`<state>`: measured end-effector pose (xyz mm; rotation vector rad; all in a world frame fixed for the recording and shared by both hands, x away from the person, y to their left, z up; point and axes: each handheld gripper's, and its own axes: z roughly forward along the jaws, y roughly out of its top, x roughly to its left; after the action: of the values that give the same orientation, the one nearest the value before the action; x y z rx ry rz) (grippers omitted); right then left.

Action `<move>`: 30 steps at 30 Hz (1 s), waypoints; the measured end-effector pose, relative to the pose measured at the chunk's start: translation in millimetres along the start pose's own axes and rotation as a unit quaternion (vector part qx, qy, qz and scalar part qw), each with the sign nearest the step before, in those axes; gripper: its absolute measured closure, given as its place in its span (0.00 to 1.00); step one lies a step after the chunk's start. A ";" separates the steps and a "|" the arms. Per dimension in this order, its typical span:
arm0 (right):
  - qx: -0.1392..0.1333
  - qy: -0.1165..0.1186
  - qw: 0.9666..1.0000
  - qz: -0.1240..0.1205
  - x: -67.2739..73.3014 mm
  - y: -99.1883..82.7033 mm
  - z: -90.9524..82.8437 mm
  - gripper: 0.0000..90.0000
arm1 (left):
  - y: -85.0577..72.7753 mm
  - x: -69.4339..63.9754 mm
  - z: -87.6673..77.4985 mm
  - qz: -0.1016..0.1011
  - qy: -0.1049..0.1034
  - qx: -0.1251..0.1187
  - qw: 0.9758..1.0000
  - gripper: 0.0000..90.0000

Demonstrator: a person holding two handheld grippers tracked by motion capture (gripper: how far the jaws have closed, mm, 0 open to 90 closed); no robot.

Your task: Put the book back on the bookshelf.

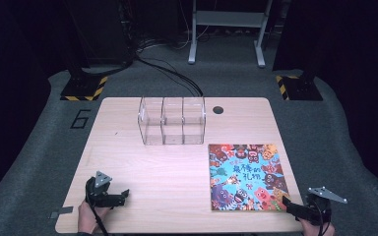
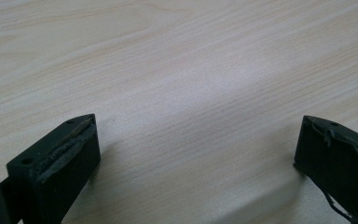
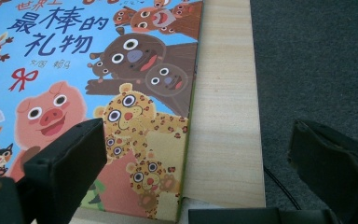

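A colourful picture book (image 1: 246, 177) with cartoon animals on its cover lies flat at the table's front right. A clear plastic organiser (image 1: 172, 120) with three compartments stands empty at the table's back middle. My left gripper (image 1: 124, 196) rests near the front left edge, pointing right, a hand behind it. In the left gripper view it (image 2: 196, 123) is open over bare wood. My right gripper (image 1: 295, 209) sits at the front right corner, by the book's near right corner. It (image 3: 198, 128) is open, one jaw over the book (image 3: 74, 70), the other past the table edge.
The light wooden table (image 1: 142, 167) has a small round hole (image 1: 218, 109) at the back. A narrow strip of wood (image 3: 223, 116) runs between the book and the table's right edge, with grey carpet (image 3: 317, 60) beyond. Stand bases and cables lie on the floor behind.
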<state>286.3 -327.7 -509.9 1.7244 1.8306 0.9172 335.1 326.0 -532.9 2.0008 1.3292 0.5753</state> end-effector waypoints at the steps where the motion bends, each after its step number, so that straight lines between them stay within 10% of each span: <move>1: 0.003 0.003 1.000 -0.001 -0.5 1.1 0.6 0.04 | -0.1 0.1 0.0 0.000 0.000 0.000 1.000 0.00; 14: 0.018 0.023 1.000 -0.011 6.1 29.3 7.7 0.04 | -0.1 0.0 0.1 -0.001 0.000 -0.001 1.000 0.00; 30: 0.076 0.034 0.996 -0.029 11.6 74.5 63.8 0.16 | -0.3 -0.3 -0.2 -0.002 0.001 0.000 1.000 0.00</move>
<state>382.0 -307.0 -496.9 1.7371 2.0313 0.8418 334.6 325.9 -533.0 1.9971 1.3346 0.5755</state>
